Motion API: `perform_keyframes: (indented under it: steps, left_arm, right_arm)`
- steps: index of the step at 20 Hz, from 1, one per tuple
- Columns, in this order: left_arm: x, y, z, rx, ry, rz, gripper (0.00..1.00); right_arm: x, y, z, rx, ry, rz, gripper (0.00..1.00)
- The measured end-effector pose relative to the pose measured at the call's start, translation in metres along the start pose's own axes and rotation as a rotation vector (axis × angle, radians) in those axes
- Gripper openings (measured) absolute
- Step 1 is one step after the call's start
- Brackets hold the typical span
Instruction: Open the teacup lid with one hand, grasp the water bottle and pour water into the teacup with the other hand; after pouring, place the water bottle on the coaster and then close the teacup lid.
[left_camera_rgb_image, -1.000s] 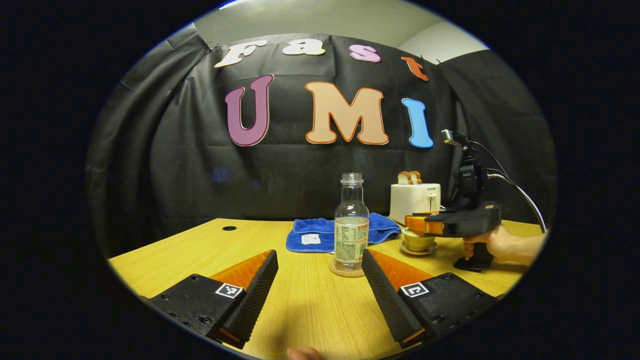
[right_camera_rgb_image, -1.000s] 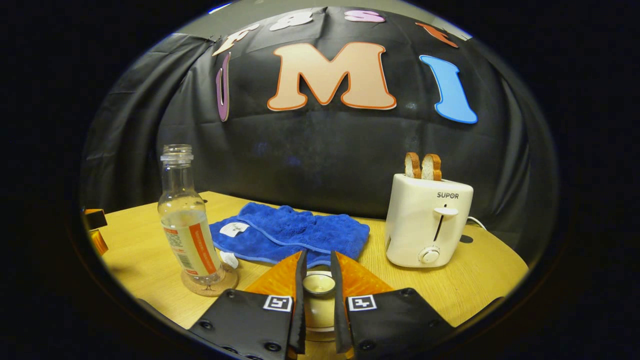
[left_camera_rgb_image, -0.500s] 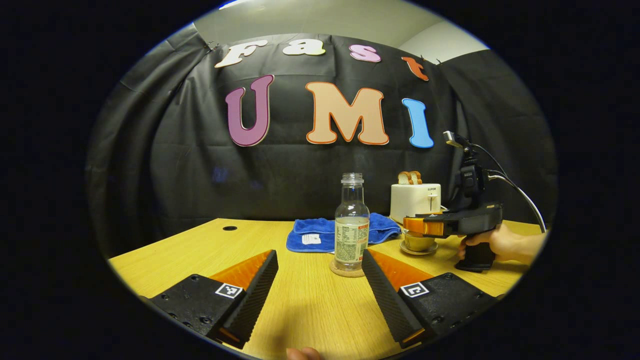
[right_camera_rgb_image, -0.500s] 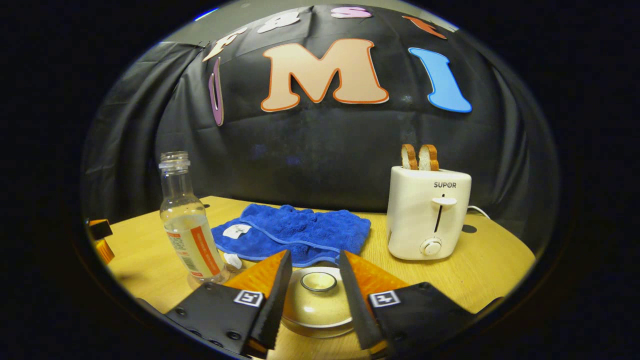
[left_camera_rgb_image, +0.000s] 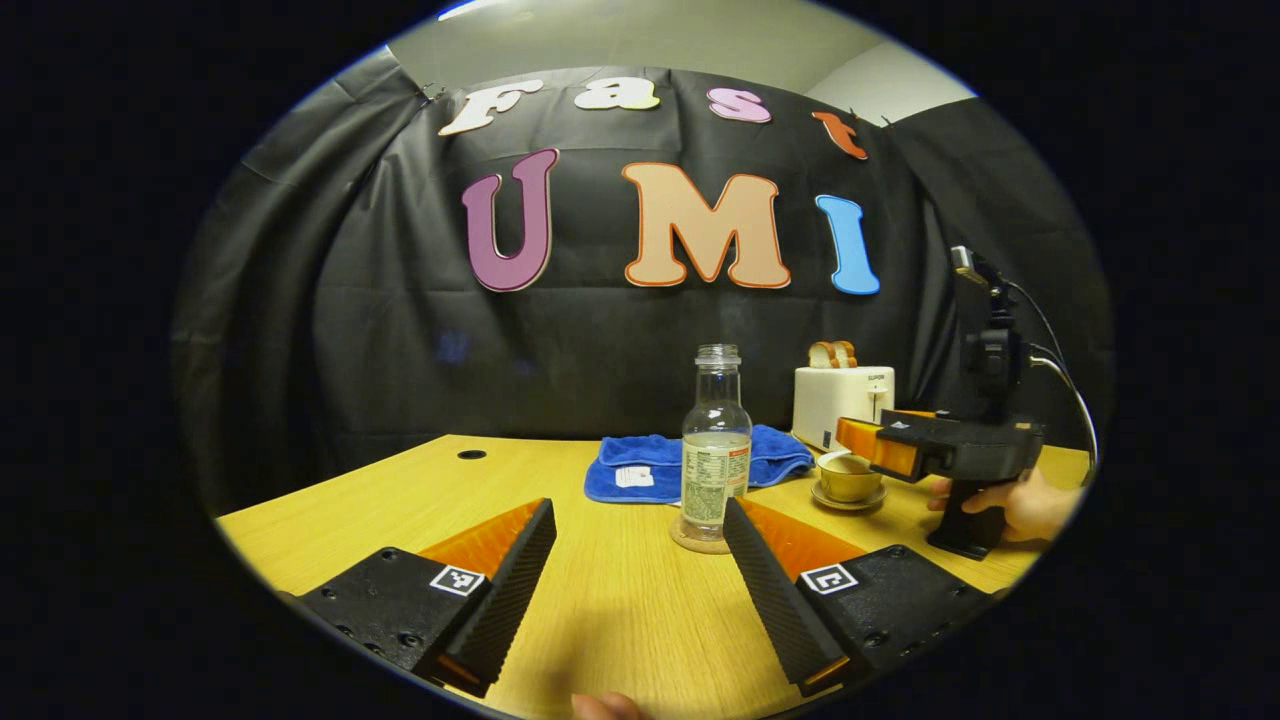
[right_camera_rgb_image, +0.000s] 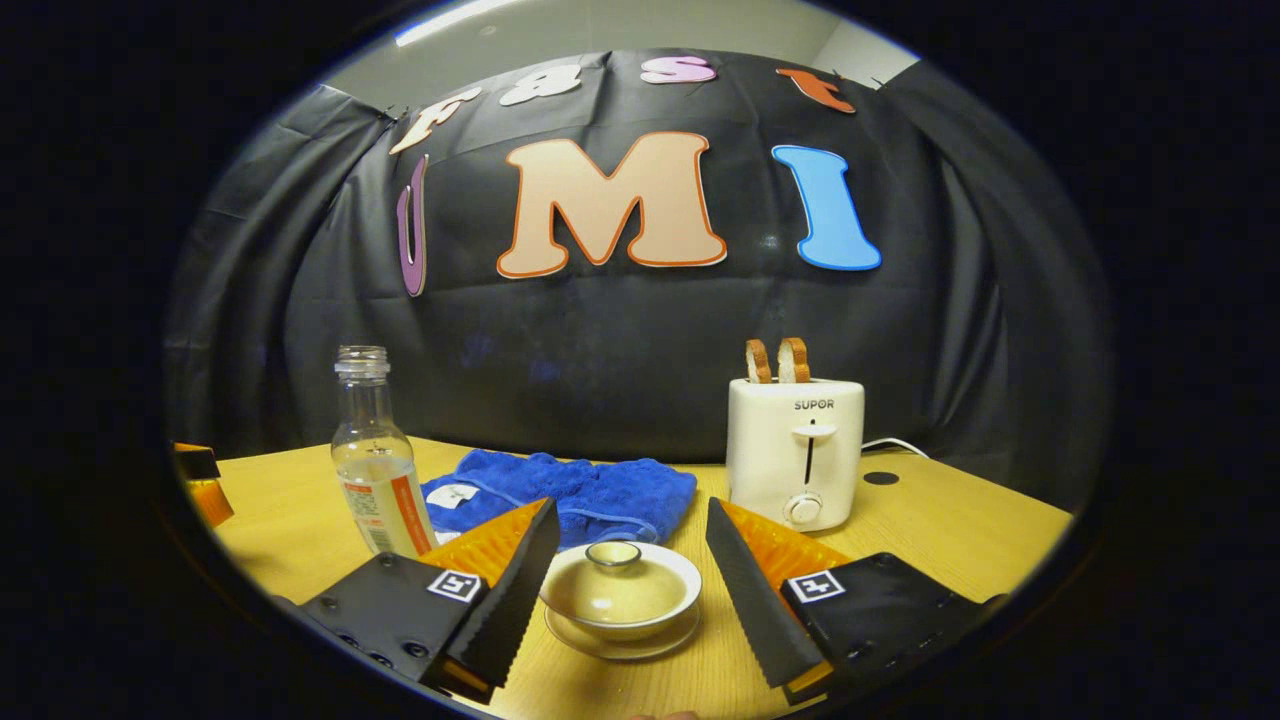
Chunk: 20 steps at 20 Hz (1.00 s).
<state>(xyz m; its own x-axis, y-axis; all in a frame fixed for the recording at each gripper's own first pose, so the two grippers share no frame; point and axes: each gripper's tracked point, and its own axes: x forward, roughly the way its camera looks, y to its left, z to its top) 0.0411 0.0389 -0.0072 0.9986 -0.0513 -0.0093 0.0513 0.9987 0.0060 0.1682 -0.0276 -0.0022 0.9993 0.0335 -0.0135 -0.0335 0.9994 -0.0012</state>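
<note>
Both your grippers are spread wide, gripping nothing: right gripper (right_camera_rgb_image: 625, 590) flanks the lidded teacup (right_camera_rgb_image: 620, 590) without touching, seemingly; bottle (left_camera_rgb_image: 716, 440) stands on the coaster (left_camera_rgb_image: 698, 541) just ahead of your left gripper (left_camera_rgb_image: 640, 570).

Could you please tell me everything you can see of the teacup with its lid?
The teacup is a small cream-coloured, glossy bowl-shaped cup that looks ceramic, standing upright on a matching saucer on the wooden table. Its domed lid sits inside the flared rim, with a ringed knob on top. It stands before the blue towel, left of the toaster. The right hand-held gripper has its fingers open to either side, touching nothing.
</note>
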Motion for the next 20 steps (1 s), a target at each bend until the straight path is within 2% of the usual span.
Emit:
perform_keyframes:
  steps: [3,6,9,11,12,17,20]
  left_arm:
    - [-0.005,-0.01,0.001,0.001,-0.002,-0.003,1.0]
    - [-0.012,-0.021,0.001,0.0,-0.004,-0.01,0.98]
    - [-0.022,-0.032,0.002,0.001,-0.003,-0.016,0.98]
    - [-0.03,-0.037,0.003,0.002,-0.003,-0.008,0.98]
    - [-0.035,-0.04,0.002,0.003,-0.003,-0.008,0.98]
    - [-0.061,-0.042,0.004,0.003,-0.006,0.038,0.98]
    - [-0.072,-0.048,0.004,0.004,-0.002,0.041,0.98]
  right_arm:
    - [-0.03,0.005,0.002,0.0,-0.006,-0.004,0.92]
    - [-0.069,0.009,0.005,0.003,-0.011,-0.006,0.97]
    - [-0.108,0.018,0.005,0.003,-0.01,0.006,0.94]
    - [-0.128,0.012,0.007,0.004,-0.019,-0.033,0.92]
    - [-0.138,0.011,0.005,0.001,-0.015,-0.051,0.95]
    - [-0.172,0.022,0.007,0.001,-0.016,-0.047,0.95]
    - [-0.186,0.026,0.007,0.002,-0.014,-0.039,0.96]
